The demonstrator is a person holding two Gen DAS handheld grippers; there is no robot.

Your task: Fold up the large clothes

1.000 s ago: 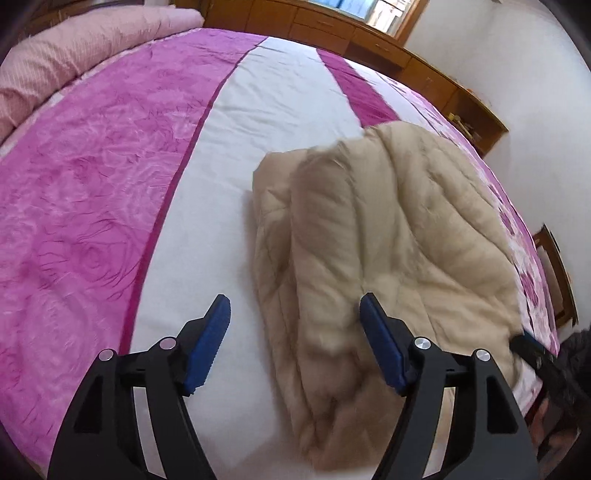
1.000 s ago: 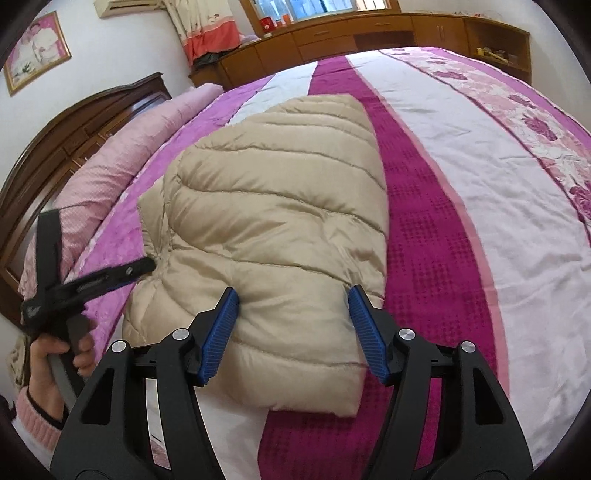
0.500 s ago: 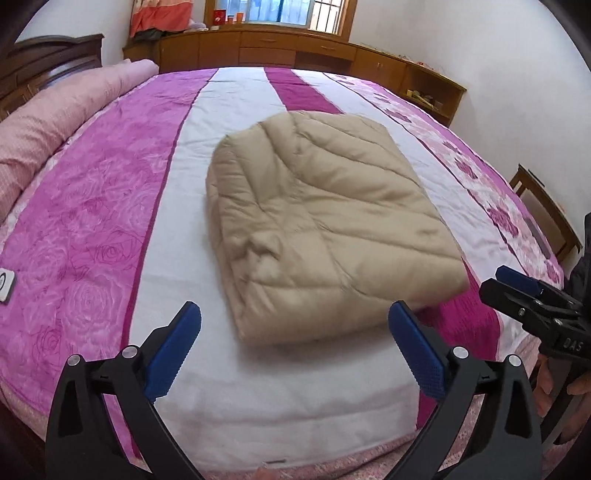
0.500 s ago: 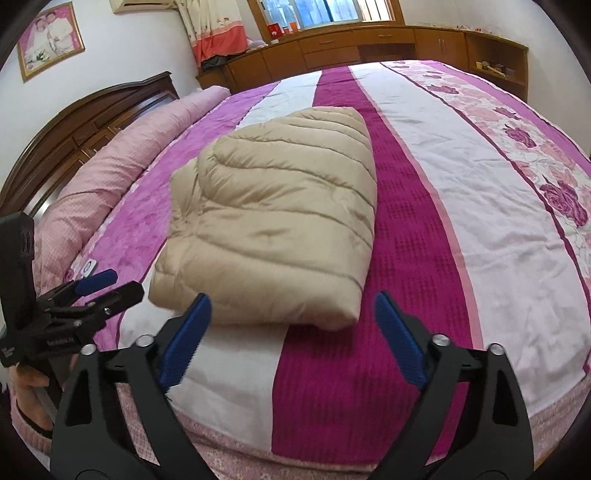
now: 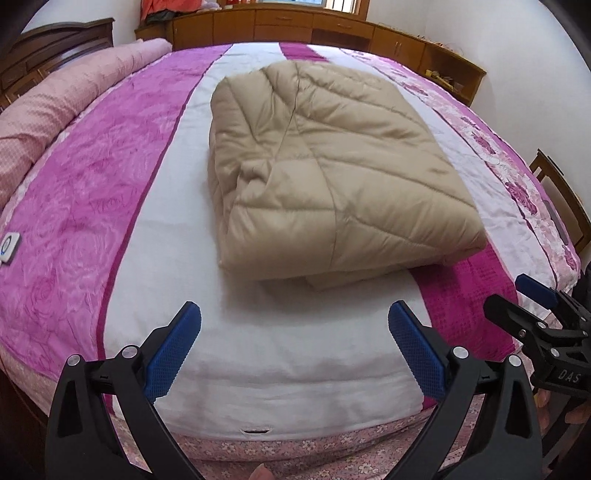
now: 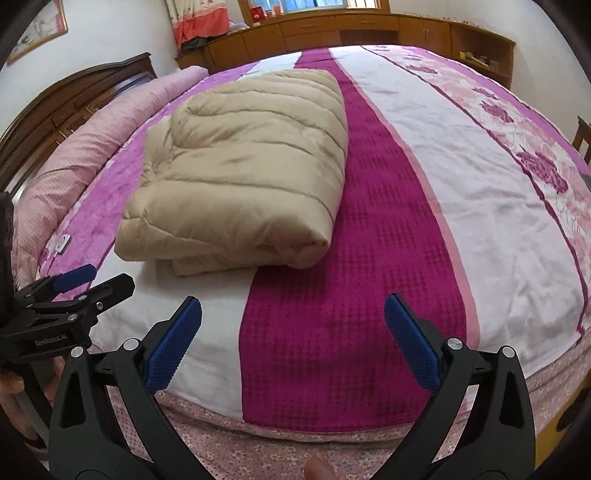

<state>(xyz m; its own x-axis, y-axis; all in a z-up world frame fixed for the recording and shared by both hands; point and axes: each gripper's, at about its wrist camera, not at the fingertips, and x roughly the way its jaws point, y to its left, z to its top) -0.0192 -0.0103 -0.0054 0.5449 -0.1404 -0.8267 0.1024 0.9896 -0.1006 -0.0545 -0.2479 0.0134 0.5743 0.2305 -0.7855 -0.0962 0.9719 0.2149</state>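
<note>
A beige quilted jacket [image 5: 325, 173] lies folded into a thick rectangular bundle on the striped pink and white bed cover [image 5: 295, 350]. In the right wrist view the jacket [image 6: 243, 173] sits up and to the left. My left gripper [image 5: 294, 310] stands open near the bed's front edge, short of the jacket, with nothing between its blue pads. My right gripper [image 6: 292, 301] hangs over the magenta stripe; its jaws are opening and hold nothing. Each gripper shows in the other's view: the right gripper [image 5: 532, 295] and the left gripper [image 6: 85, 280], both clear of the jacket.
A rolled pink duvet [image 5: 55, 107] lies along the left side by a dark wooden headboard [image 6: 74, 99]. Wooden cabinets [image 5: 332, 26] line the far wall. A wooden chair [image 5: 557, 192] stands at the right. A small white device [image 5: 9, 247] rests on the cover's left edge.
Both grippers let go of the jacket, opened wide and drew back toward the bed's front edge. The folded jacket stays flat on the cover.
</note>
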